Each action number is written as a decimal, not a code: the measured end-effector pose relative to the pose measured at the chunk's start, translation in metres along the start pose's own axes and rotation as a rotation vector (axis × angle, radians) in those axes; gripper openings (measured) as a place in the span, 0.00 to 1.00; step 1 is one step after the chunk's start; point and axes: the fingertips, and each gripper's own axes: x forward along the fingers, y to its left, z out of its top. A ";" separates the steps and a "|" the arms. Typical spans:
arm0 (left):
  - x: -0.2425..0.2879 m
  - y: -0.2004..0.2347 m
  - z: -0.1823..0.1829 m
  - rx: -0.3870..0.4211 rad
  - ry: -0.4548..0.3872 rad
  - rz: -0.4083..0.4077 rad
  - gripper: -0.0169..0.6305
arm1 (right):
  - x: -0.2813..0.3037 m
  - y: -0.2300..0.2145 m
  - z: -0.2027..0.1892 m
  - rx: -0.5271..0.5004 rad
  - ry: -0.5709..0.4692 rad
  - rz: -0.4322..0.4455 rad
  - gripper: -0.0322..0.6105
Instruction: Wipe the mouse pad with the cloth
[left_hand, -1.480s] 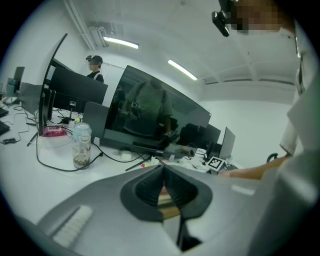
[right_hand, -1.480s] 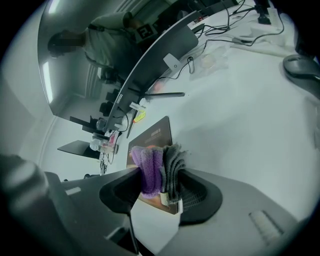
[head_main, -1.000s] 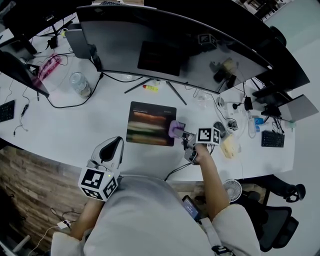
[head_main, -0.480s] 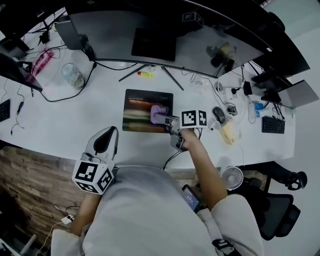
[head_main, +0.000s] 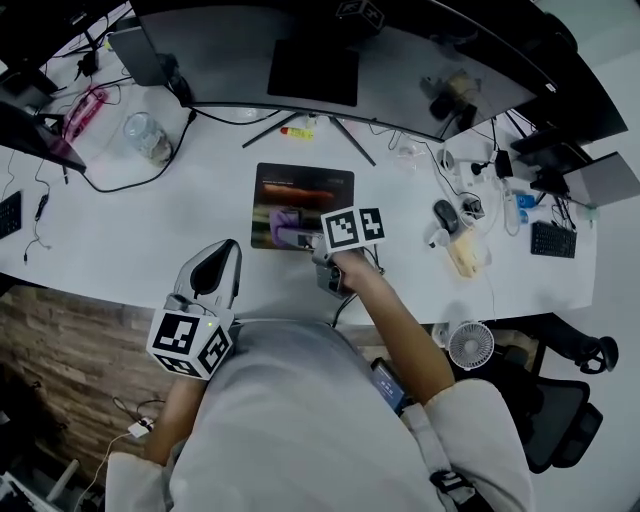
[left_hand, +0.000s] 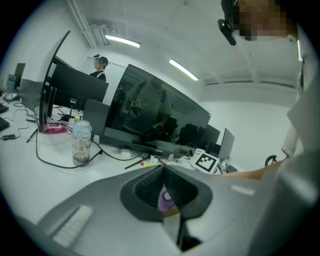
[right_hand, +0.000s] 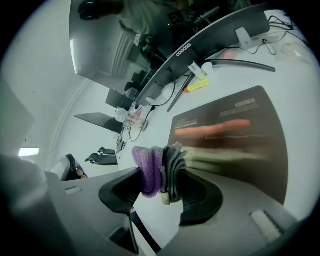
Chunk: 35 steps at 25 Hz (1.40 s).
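Note:
A dark mouse pad with a printed picture lies on the white desk in front of the monitor stand. My right gripper is shut on a folded purple and grey cloth and presses it on the pad's front left part. In the right gripper view the cloth is bunched between the jaws of the right gripper, and the pad lies just beyond. My left gripper rests near the desk's front edge, left of the pad, its jaws together and holding nothing, as the left gripper view shows.
A wide curved monitor stands behind the pad, its stand legs and a yellow marker just beyond the pad. A clear jar and cables lie at far left. A mouse, small gadgets and a keyboard sit right.
My right gripper has dragged the cloth leftward across the pad, from its right edge to its front left part. The left gripper has stayed by the desk's front edge.

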 end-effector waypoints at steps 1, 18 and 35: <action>0.000 0.000 0.000 -0.002 0.000 0.001 0.03 | 0.004 0.002 -0.002 -0.007 0.008 0.000 0.39; -0.002 0.003 0.000 -0.009 -0.003 0.008 0.03 | 0.061 0.011 -0.024 0.117 0.005 0.041 0.39; -0.002 0.003 0.000 -0.011 -0.003 -0.002 0.03 | 0.026 -0.016 -0.025 0.141 -0.018 -0.002 0.39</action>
